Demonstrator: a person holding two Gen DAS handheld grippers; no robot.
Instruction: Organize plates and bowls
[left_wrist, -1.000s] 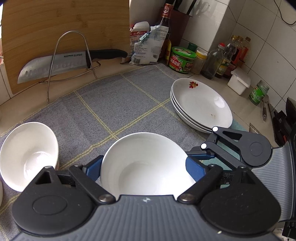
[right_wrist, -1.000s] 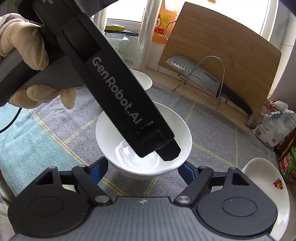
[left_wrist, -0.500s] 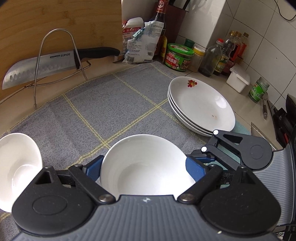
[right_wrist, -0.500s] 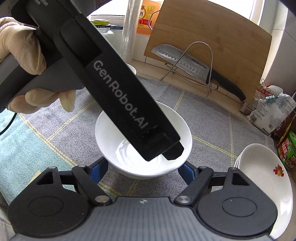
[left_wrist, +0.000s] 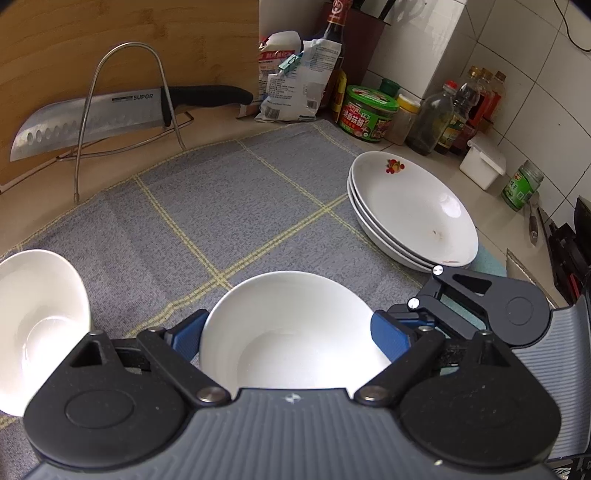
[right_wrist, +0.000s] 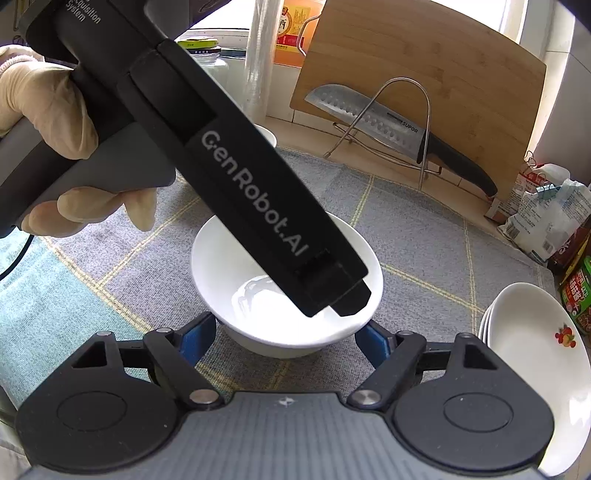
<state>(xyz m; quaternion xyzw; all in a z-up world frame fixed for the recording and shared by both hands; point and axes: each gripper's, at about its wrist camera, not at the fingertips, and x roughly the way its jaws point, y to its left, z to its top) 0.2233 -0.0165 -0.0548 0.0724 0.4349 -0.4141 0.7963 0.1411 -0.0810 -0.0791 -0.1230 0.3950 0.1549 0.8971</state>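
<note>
**Letting go of the bowl without nudging it**

Since my left gripper (left_wrist: 286, 332) has just been opening, with the bowl (left_wrist: 291, 332) between its blue pads (left_wrist: 388, 334), I read it as released: a gap shows beside the right pad. My right gripper (right_wrist: 286, 339) straddles the same bowl, jaws apart; whether its pads touch the wall I cannot tell. To finish well, I'd lift straight back, clearing the rim. Outward, the bowl sits on the grey cloth (left_wrist: 236, 206), a second bowl (left_wrist: 37, 325) well to its left, the stacked plates (left_wrist: 413, 206) to its right.
</note>
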